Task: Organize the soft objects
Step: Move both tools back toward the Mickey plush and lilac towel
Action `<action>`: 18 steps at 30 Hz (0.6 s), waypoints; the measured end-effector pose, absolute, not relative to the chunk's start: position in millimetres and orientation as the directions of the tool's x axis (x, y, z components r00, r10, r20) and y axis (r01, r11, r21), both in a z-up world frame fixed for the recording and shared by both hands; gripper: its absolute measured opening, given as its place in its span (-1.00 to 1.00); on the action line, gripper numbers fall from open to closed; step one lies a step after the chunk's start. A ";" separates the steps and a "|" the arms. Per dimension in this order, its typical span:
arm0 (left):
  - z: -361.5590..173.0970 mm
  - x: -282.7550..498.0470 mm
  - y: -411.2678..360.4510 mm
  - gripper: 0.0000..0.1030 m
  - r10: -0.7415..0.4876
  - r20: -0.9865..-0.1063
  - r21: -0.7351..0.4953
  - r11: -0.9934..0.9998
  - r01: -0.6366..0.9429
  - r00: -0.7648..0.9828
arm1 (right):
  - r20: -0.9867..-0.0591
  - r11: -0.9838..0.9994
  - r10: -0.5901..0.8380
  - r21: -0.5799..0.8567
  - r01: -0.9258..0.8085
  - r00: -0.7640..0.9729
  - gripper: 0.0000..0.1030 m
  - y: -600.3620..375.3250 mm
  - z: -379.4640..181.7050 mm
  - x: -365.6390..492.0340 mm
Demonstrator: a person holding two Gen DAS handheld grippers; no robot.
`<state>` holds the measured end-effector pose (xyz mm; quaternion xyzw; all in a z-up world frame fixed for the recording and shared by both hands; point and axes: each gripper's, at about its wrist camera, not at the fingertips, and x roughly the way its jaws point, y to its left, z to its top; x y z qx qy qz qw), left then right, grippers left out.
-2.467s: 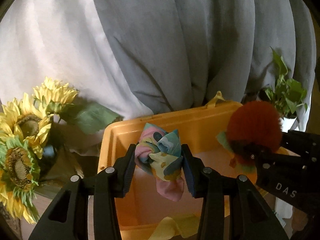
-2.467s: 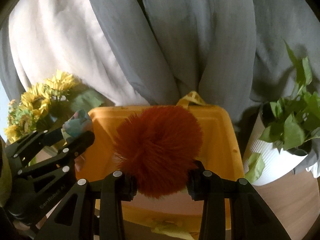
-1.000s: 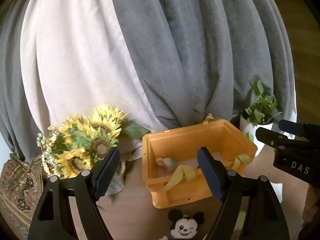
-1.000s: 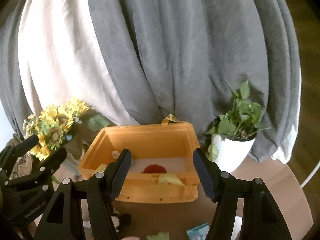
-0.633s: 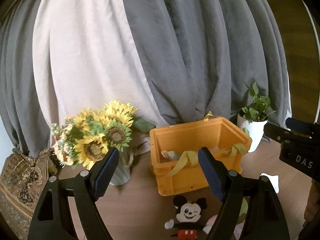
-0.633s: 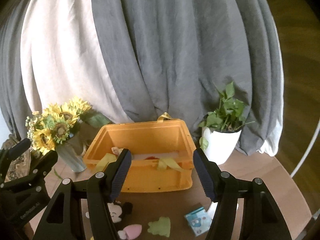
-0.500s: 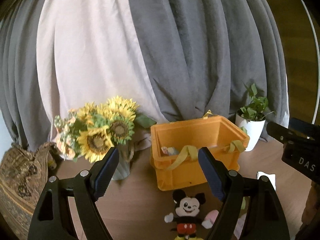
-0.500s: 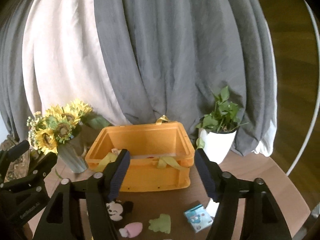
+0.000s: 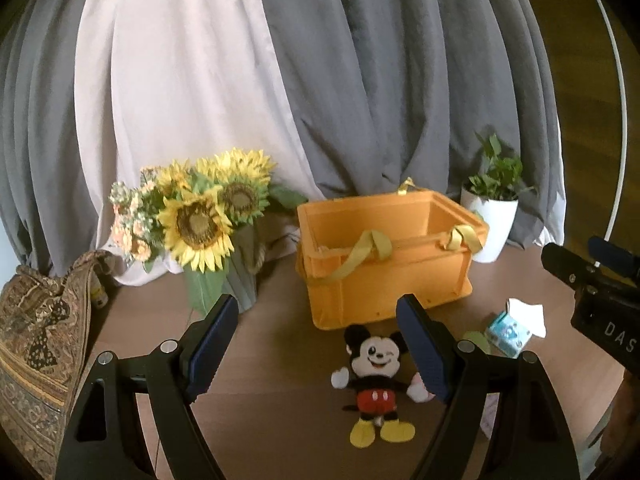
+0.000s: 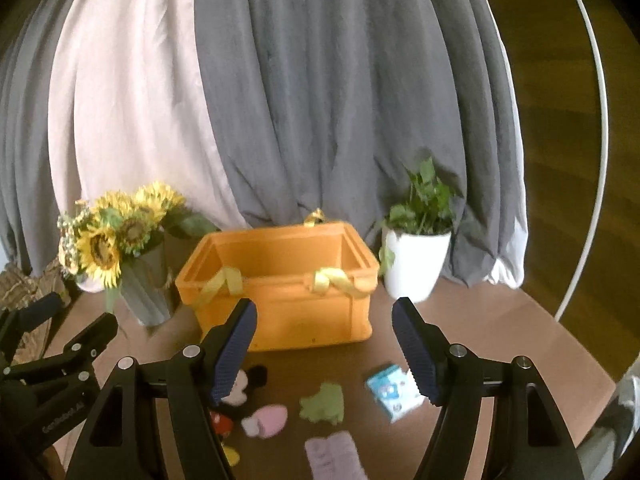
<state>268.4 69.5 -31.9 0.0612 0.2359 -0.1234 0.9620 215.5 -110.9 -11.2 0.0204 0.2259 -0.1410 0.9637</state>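
Left tool [image 9: 318, 342]: matte black frame, two angular arms with triangular cut-outs. Each arm carries two round silver screw heads on its upper face. Fingers [image 9: 422, 346] end in long flat pads, dark blue, finely ribbed on the inner face.

Right tool [image 10: 324, 344]: same build. Black arms, triangular openings, paired silver screws, dark blue ribbed pads [image 10: 412, 350].

In the left wrist view the right tool's side shows at the right edge: black housing with small screws and white letters "DAS", cut off by the frame. In the right wrist view the left tool's side bears faint grey lettering, too blurred to read.
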 end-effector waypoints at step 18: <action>-83.1 265.0 62.7 0.58 -0.206 -0.573 0.074 0.951 0.301 0.793 | -0.563 0.948 -0.274 -0.024 0.316 0.779 0.38 -112.8 -62.8 197.4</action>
